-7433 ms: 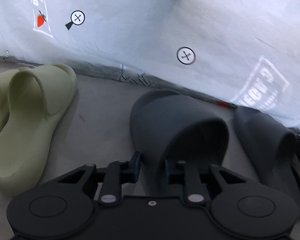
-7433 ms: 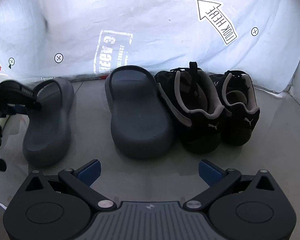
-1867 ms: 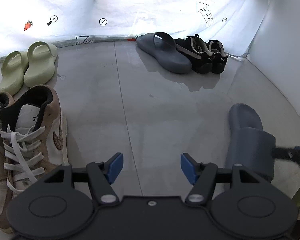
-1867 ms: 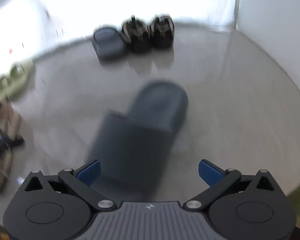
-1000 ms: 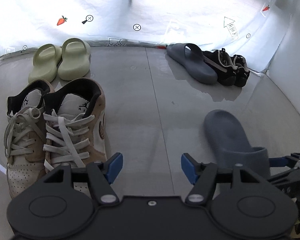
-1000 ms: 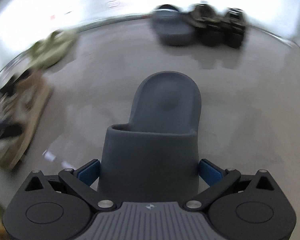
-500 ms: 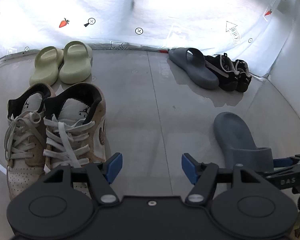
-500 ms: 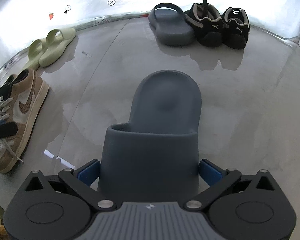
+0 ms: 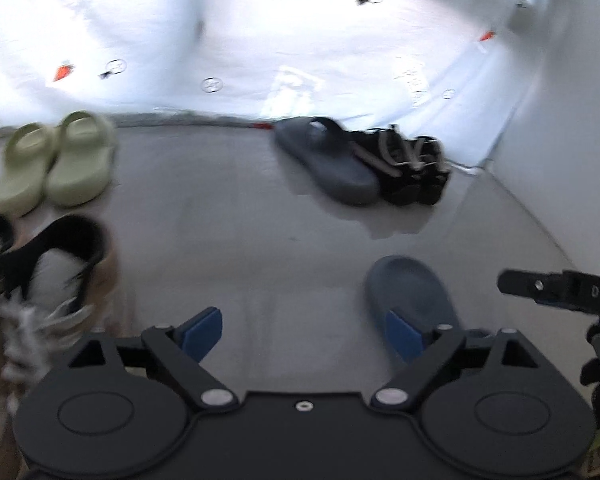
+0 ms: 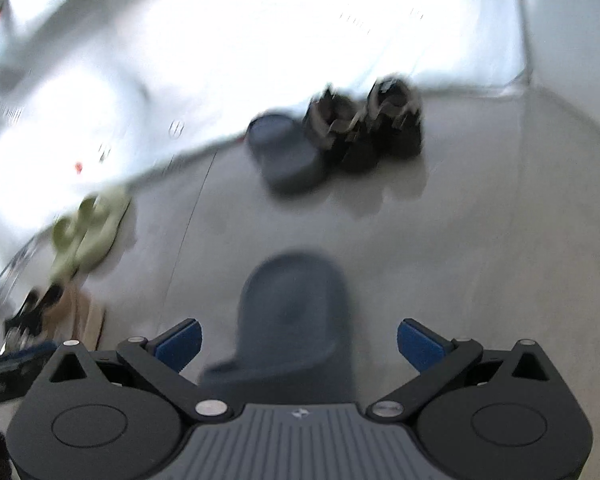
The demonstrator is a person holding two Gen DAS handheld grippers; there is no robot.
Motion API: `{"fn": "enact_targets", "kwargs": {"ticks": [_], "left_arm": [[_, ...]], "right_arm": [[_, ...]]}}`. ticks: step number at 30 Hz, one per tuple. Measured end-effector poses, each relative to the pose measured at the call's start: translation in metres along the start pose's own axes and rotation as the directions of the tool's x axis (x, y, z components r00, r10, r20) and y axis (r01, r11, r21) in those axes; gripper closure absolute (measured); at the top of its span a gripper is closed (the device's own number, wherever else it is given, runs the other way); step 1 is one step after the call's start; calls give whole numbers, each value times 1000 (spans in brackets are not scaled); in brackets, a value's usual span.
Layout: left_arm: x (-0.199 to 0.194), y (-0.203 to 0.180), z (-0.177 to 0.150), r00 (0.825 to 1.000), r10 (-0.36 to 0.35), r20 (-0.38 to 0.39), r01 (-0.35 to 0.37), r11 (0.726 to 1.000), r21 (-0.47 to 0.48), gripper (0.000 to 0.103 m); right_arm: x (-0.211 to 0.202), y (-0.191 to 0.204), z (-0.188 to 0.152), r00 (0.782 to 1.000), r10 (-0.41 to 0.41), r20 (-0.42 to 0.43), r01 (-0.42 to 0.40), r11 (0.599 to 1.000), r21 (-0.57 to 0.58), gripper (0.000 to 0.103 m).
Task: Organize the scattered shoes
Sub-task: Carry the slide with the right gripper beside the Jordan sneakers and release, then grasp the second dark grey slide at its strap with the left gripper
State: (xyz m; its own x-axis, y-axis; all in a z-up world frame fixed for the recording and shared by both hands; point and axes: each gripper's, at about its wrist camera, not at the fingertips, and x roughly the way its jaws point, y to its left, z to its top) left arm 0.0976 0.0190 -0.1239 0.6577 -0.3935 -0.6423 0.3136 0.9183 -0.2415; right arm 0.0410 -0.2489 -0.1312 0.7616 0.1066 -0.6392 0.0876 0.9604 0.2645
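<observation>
Pairing the stray gray slide with its mate

Your right gripper (image 10: 298, 340) stands spread, the stray slide (image 10: 296, 312) at lower centre between its blue pads, apparently untouched; blur hides contact. Your left gripper (image 9: 302, 334) is opening on nothing. The mate (image 9: 328, 160) lies upper right, touching the black sneakers (image 9: 410, 170). Closing off-centre on the soft strap could twist the slide; a careless set-down could knock the sneakers.

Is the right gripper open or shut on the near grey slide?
Open. The right gripper's blue pads stand apart from the slide, with floor visible beside it; the slide lies flat on the floor.
</observation>
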Motion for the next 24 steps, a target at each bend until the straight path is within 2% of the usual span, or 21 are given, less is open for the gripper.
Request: {"fn": "enact_targets", "kwargs": {"ticks": [3,4,5,7,8,9,11,15,16,18,23,24], "left_arm": [[14,-8,14,998,-5,58,3,999,44,12],[18,-11,17,998,1,68,-5,998,57,12],[28,-15,26,997,8,80,-15,996,87,12],[50,-20,44,995,13,95,-24,993,112,12],[57,-22,49,995,14,98,-25,993,111,12],[70,-23,60,995,12,101,-23,994,108,12],[92,-22,76,995,9,97,-18,995,99,12],[150,-17,116,998,33,57,-37,997,61,12],[155,-17,118,998,35,55,-38,998,57,12],[186,-17,133,998,43,54,-45,998,38,13],[251,-14,155,997,70,39,-70,997,9,25],[265,-11,160,997,73,37,-73,997,-9,30]], "right_arm": [[-3,0,12,998,-14,69,15,1000,-14,0],[-4,1,17,994,-47,95,49,999,-16,0],[-5,4,22,985,-116,127,119,993,-15,0],[-3,12,31,944,-271,189,278,961,-12,0],[2,15,37,924,-318,211,330,943,-25,0],[9,16,44,922,-321,217,337,941,-40,0],[26,14,57,931,-293,216,312,948,-58,0],[62,5,84,955,-234,185,241,970,-18,0],[73,1,91,960,-221,172,226,974,-9,0],[92,-7,105,965,-217,150,219,976,3,0],[140,-12,118,969,-228,99,229,973,-1,0],[148,-13,119,969,-229,89,230,973,-5,0]]}}
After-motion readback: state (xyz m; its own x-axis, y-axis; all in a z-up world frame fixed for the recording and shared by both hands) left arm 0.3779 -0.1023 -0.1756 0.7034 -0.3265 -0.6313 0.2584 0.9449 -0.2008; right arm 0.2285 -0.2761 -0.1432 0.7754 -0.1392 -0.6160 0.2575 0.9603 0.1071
